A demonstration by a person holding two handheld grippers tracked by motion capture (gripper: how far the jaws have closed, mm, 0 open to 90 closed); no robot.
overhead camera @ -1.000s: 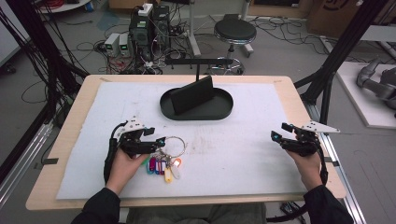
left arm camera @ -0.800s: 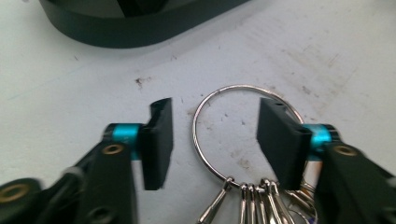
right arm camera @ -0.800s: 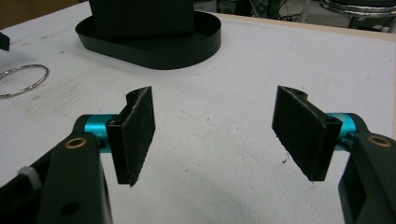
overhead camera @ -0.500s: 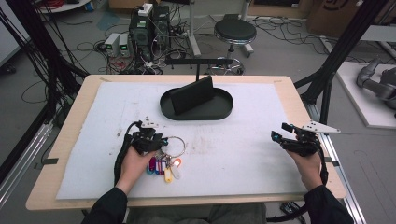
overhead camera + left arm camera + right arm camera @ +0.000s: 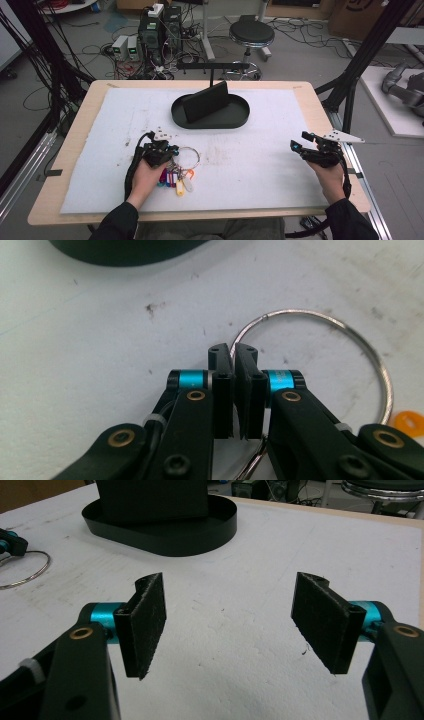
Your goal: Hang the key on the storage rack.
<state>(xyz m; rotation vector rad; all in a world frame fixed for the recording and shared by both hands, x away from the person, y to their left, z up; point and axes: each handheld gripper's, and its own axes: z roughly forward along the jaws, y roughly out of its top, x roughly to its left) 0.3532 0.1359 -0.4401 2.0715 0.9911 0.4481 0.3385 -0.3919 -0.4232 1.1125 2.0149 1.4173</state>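
At seven o'clock on the desk (image 5: 300, 100), the left claw (image 5: 232, 356) pinches one key ring (image 5: 345, 335); the right claw (image 5: 227, 620), spread, has open room.

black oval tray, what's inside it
A dark flat slab stands tilted in the black oval tray. The tray floor behind the slab is covered, so anything there cannot be seen.

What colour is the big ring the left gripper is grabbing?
Silver, shiny metal. The ring shows best in the left gripper view, where the left gripper is pinching it.
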